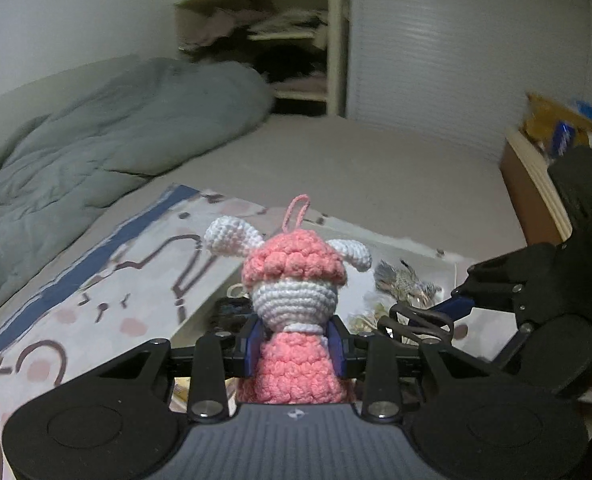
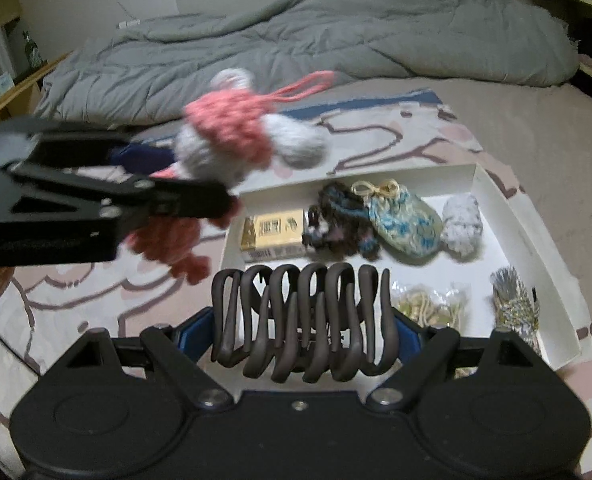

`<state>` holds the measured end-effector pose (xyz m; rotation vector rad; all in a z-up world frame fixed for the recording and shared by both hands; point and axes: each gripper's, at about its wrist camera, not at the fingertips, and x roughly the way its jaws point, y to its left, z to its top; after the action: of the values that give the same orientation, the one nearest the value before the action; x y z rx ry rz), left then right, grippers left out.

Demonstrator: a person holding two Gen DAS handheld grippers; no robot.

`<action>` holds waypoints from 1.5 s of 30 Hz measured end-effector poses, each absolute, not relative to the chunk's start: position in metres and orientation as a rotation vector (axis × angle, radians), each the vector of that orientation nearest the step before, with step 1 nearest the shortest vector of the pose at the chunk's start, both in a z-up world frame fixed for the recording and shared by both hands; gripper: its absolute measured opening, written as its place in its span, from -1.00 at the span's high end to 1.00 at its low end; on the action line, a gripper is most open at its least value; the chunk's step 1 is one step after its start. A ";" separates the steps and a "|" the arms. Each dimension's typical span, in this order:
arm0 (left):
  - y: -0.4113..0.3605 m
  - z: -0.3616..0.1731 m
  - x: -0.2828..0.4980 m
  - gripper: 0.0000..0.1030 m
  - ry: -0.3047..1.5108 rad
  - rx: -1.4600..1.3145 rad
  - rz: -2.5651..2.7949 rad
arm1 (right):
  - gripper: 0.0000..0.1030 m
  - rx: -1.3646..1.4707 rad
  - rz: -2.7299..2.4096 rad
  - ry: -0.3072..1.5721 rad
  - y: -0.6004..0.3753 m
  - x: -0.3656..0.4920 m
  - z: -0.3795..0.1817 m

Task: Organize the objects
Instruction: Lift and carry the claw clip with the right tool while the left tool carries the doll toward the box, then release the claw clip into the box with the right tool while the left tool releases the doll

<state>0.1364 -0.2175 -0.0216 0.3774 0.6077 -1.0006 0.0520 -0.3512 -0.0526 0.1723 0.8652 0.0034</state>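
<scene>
My left gripper [image 1: 296, 346] is shut on a pink and white crocheted doll [image 1: 294, 300] and holds it upright above the bed. The doll [image 2: 232, 140] also shows blurred in the right wrist view, left of a shallow white box [image 2: 491, 196]. My right gripper [image 2: 301, 330] is shut on a dark brown hair claw clip [image 2: 301, 320] over the box's near edge; it also shows in the left wrist view [image 1: 415, 322]. The box holds a gold packet [image 2: 274, 234], a dark knitted item [image 2: 341, 220], a blue-green crocheted pouch [image 2: 405, 220], a white pompom [image 2: 461, 220] and glittery pieces [image 2: 513, 304].
The box lies on a pink patterned cloth [image 1: 96, 280] on a bed. A grey duvet [image 2: 296, 40] is bunched at the far side. A wooden bedside unit [image 1: 535, 184] with clutter stands at right, and a wardrobe with an open shelf [image 1: 276, 48] behind.
</scene>
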 end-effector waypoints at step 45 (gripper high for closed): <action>-0.231 -0.075 0.182 -0.22 0.839 0.376 -0.892 | -0.83 0.253 0.016 0.976 -0.347 0.061 -0.086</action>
<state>0.1816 -0.2306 -0.0754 0.3764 0.8390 -0.8923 0.0610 -0.3468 -0.0861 0.2532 0.9764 0.0156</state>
